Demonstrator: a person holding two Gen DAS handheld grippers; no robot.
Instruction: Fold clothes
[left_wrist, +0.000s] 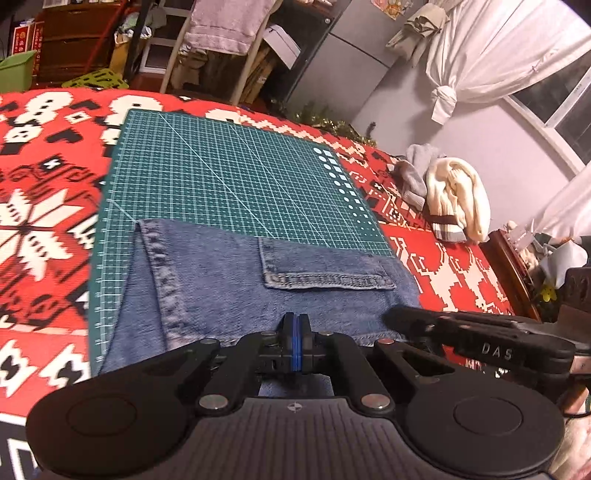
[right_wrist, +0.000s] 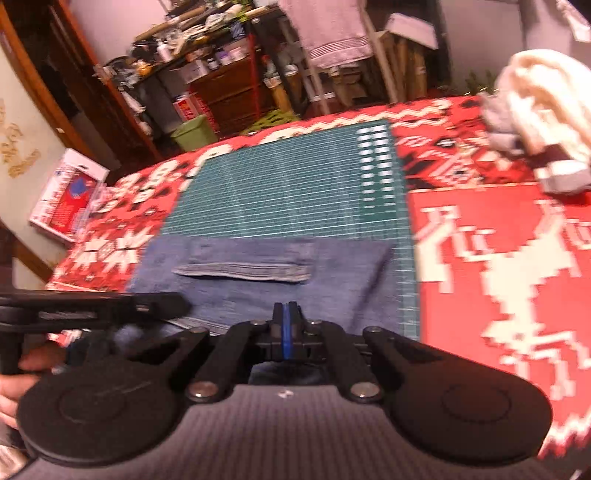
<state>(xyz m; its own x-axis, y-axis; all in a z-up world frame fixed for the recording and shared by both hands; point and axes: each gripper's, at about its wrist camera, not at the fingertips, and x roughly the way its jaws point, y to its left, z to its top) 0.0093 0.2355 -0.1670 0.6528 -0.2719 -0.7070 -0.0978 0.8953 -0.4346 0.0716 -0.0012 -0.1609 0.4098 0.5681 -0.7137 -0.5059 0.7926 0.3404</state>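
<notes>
Hovering over folded jeans (left_wrist: 236, 280) on the green mat (left_wrist: 229, 177), my left hand-held gripper (left_wrist: 295, 341) and right hand-held gripper (right_wrist: 285, 330) are both pressed together.

Warm, dimmish indoor light tints everything reddish. The left wrist view is fairly sharp; the right wrist view smears with motion blur, worst on the cutting mat (right_wrist: 295, 184). Fisheye bends both edges.

The jeans (left_wrist: 236, 280) lie on the near part of the cutting mat (left_wrist: 236, 177), a clothes pile (left_wrist: 450, 195) to its right
</notes>
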